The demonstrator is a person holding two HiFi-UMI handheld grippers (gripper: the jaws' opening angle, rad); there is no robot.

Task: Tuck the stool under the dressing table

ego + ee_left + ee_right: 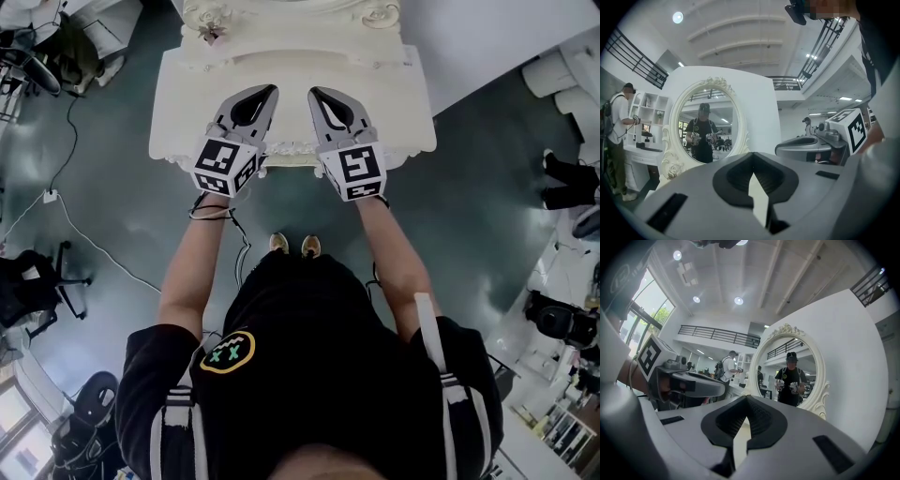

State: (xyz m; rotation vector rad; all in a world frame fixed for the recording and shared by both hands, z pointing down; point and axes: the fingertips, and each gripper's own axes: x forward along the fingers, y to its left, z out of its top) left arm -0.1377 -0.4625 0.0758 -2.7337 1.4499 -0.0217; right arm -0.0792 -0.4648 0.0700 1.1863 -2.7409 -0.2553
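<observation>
Straight ahead stands the cream-white dressing table [178,103], carved trim, oval mirror [705,122]; whether the scalloped cream strip [291,150] under its front edge is the stool, I cannot tell. Above its surface my left hand-held gripper [265,91] and right hand-held gripper [317,93] hover, jaws together, empty.

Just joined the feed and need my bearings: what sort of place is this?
Probably a large open hall used as a workspace, not a bedroom: a white dressing table with an ornate oval mirror stands among floor cables, under a high ceiling with a railed mezzanine.
</observation>
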